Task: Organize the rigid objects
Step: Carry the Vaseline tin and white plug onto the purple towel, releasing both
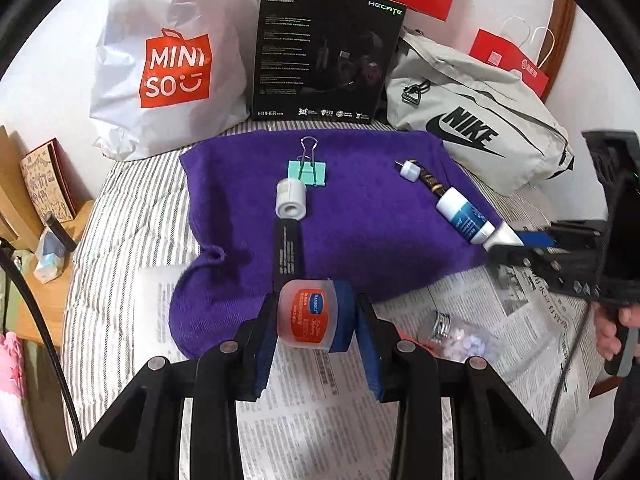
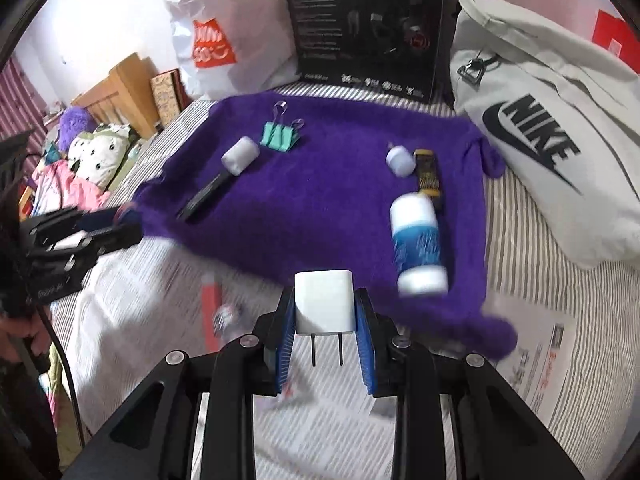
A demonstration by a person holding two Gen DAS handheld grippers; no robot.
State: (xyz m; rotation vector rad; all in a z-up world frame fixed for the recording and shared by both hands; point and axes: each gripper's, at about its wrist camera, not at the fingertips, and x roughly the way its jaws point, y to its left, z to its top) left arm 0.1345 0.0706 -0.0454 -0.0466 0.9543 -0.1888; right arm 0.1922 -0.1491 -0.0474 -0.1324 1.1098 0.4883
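Observation:
My left gripper [image 1: 316, 316] is shut on a small clear jar with an orange label and blue lid [image 1: 314, 314], held over the near edge of a purple towel [image 1: 360, 216]. My right gripper [image 2: 324, 308] is shut on a white plug adapter [image 2: 323, 302], prongs pointing toward the camera, near the towel's front edge [image 2: 320, 200]. On the towel lie a white tape roll [image 1: 291, 199], a teal binder clip [image 1: 308, 170], a black flat stick [image 1: 287, 250], a white-and-blue bottle [image 2: 418, 242], a small white cap [image 2: 400, 160] and a dark brown object [image 2: 428, 178].
Newspaper [image 1: 332, 408] covers the striped bed in front of the towel; a clear bottle of pastel pieces [image 1: 460, 336] lies on it. Behind the towel stand a white Miniso bag [image 1: 168, 60], a black box [image 1: 324, 52] and a grey Nike bag [image 1: 480, 120]. A wooden shelf [image 1: 36, 208] is at left.

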